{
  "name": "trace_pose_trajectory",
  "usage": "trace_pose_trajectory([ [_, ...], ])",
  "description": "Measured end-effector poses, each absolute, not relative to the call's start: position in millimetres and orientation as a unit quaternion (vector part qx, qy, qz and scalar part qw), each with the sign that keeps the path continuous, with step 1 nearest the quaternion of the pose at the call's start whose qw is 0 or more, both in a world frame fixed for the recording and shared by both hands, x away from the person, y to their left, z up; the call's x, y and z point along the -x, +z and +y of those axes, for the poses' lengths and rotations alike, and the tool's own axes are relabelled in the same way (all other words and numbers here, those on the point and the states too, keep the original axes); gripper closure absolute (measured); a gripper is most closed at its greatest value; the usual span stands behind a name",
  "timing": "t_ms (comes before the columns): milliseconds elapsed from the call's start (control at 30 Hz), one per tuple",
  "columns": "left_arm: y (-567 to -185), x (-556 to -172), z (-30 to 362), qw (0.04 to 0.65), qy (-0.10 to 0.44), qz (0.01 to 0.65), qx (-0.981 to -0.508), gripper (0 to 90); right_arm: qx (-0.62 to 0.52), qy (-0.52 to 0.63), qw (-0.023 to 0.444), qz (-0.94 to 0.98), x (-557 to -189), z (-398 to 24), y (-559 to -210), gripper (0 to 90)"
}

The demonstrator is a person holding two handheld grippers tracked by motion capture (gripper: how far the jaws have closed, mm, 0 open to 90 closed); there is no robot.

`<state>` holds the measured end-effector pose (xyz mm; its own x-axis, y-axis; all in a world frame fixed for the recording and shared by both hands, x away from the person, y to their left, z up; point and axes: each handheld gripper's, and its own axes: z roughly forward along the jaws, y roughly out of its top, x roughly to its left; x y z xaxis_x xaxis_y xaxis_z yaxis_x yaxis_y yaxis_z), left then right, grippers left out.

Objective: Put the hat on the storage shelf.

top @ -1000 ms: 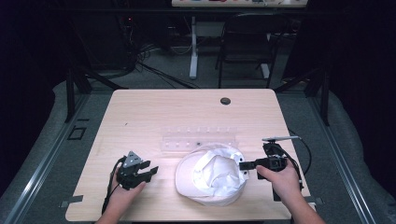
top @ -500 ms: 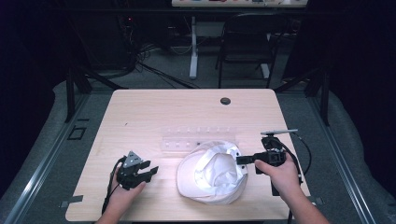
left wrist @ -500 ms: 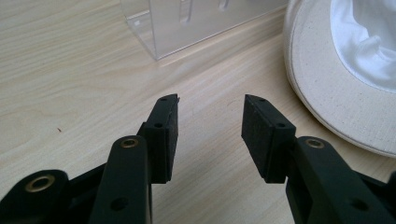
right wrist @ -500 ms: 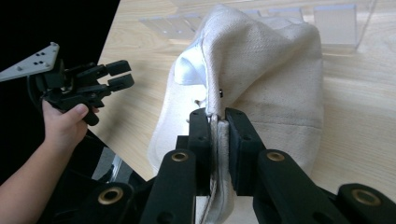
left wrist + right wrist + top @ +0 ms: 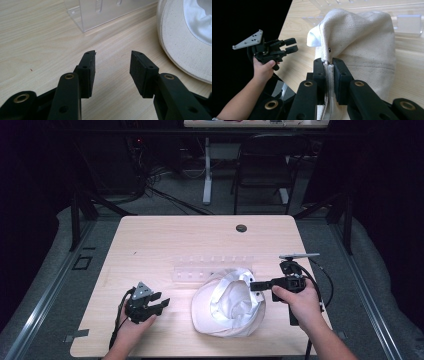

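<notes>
The white hat (image 5: 229, 302) lies on the worktop (image 5: 165, 240) near its front edge. The right tongs (image 5: 328, 62) pinch its brim tight; lifting slowly should keep the grip. The left tongs (image 5: 113, 65) are spread wide, beside the hat

Light wood table (image 5: 150, 245). Small black round cap (image 5: 241, 228) near far edge, right of middle. Black chair (image 5: 260, 160) on floor past far edge. Black cables (image 5: 165, 195) on floor past far-left corner. Grey tape (image 5: 76, 336) on floor by near-left corner.
</notes>
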<state>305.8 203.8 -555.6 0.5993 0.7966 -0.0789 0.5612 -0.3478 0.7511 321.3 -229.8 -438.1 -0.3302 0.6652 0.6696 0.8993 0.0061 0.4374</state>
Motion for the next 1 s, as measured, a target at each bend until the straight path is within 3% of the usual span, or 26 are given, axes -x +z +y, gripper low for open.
trace_pose_trajectory([
  [1000,-555.0,-305.7,203.6,0.388,0.151,0.418,-0.807,53.6,0.542,-0.471,0.209,-0.664,-331.1,-215.6,-405.1,81.7],
])
